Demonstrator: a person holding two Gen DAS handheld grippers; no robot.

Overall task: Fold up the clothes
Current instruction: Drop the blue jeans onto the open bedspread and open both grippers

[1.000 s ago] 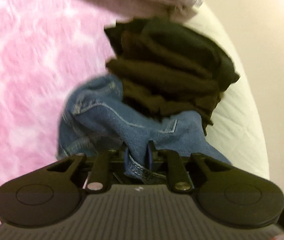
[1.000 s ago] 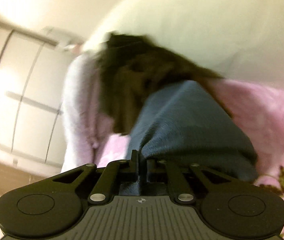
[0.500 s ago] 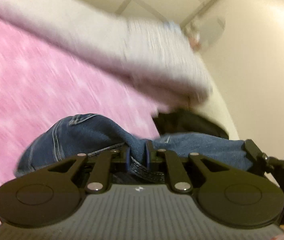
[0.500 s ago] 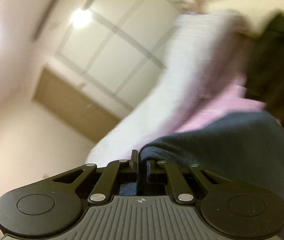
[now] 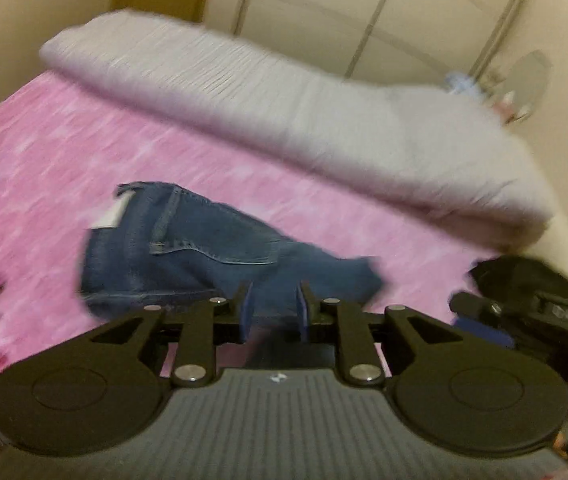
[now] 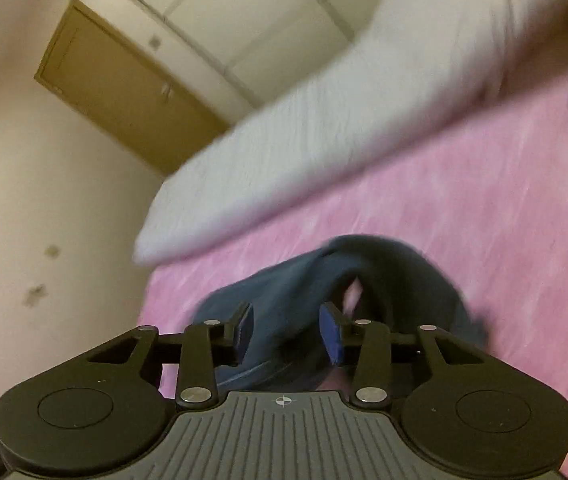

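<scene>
The left gripper [image 5: 271,308] is hanging with its fingers spread apart and nothing pinched between them. Just ahead of its tips the jeans [image 5: 203,256] are lying in a loose bundle on the pink blanket [image 5: 63,168], a back pocket and a pale label facing up; the near edge of the denim is sitting right in front of the gap between the fingers, and whether it is touching them cannot be told through the blur. Farther ahead, a folded white quilt [image 5: 284,112] is stretching across the far side of the bed. Off to the right, the right gripper [image 5: 524,312] is showing as a dark shape, with a dark garment [image 5: 520,272] just beyond it.

In the right wrist view, the right gripper [image 6: 288,332] is likewise standing released, its blue-padded fingers wide apart. The jeans [image 6: 324,276] are heaped directly in front of it and between the fingers, draping down toward its body without being clamped. Beyond them the pink blanket [image 6: 464,208] is running up to the white quilt [image 6: 344,120], with a brown door [image 6: 123,92] off to the left.
</scene>
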